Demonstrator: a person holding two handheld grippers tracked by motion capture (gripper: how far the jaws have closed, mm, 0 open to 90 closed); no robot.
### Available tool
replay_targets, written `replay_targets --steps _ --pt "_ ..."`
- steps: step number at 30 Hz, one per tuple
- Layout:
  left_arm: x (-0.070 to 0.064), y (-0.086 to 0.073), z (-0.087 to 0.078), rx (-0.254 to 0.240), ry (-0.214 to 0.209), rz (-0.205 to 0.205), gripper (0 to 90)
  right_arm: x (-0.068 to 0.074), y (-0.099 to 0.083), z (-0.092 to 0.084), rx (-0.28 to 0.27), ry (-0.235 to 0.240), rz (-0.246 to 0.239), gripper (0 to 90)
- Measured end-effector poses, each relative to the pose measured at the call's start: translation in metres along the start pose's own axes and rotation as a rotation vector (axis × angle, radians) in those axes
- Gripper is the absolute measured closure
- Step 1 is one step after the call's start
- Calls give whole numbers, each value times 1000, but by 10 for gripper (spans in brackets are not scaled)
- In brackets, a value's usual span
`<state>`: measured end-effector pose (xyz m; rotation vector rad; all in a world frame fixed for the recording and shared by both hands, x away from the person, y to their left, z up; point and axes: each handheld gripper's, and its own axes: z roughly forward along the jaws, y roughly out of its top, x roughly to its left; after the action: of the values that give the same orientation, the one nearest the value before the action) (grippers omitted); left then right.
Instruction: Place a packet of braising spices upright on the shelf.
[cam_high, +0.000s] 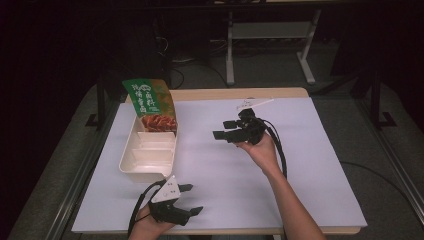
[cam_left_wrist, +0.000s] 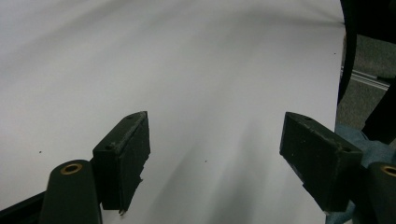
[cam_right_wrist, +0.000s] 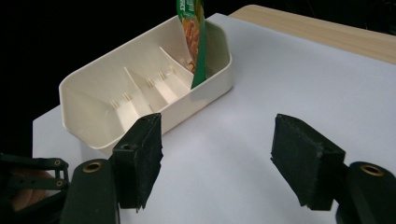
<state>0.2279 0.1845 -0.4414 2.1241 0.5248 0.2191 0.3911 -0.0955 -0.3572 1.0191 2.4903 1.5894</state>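
Cream plastic divided tray (cam_high: 147, 155) on white-covered bench (cam_high: 300, 165), toward its left side. Green and red printed snack packet (cam_high: 151, 105) stood upright in tray's far compartment. Left gripper (cam_high: 190, 199) just nearer than tray, fingers (cam_left_wrist: 123, 156) spread wide, empty. Right gripper (cam_high: 226, 129) right of tray, fingers (cam_right_wrist: 140, 156) wide apart, empty.

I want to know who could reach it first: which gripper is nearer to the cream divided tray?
Left. The left gripper sits just below the cream tray's near end by the table's front edge; the right gripper hangs over mid-table, well off to the tray's right.
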Motion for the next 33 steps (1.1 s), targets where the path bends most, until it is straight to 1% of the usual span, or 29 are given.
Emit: replay_targets --steps 2,6,8,12,19,23,25,28,31,33 --pt "0 0 0 0 1 0 236 0 -2 -3 1 2 -3 326" --pt "1 0 0 3 4 2 236 -1 -7 -8 -1 7 6 324" --pt "1 0 0 2 4 1 236 -1 -10 -11 3 6 2 324" --pt "1 0 -1 0 6 0 237 -1 -14 -15 10 11 10 315" --pt "1 0 -1 0 7 0 236 2 -22 -25 19 5 -9 311" --pt "1 0 -1 0 12 -1 232 4 -27 -31 25 1 -10 309" --pt "1 0 -1 0 12 -3 226 4 -31 -34 42 0 -10 301" --pt "1 0 -1 1 12 -3 226 6 -38 -38 40 -5 -16 304" --pt "1 0 -1 0 11 -4 226 6 -46 -44 48 -8 -10 301" --pt "1 0 0 -1 11 -4 225 7 -53 -48 47 -13 -18 303"
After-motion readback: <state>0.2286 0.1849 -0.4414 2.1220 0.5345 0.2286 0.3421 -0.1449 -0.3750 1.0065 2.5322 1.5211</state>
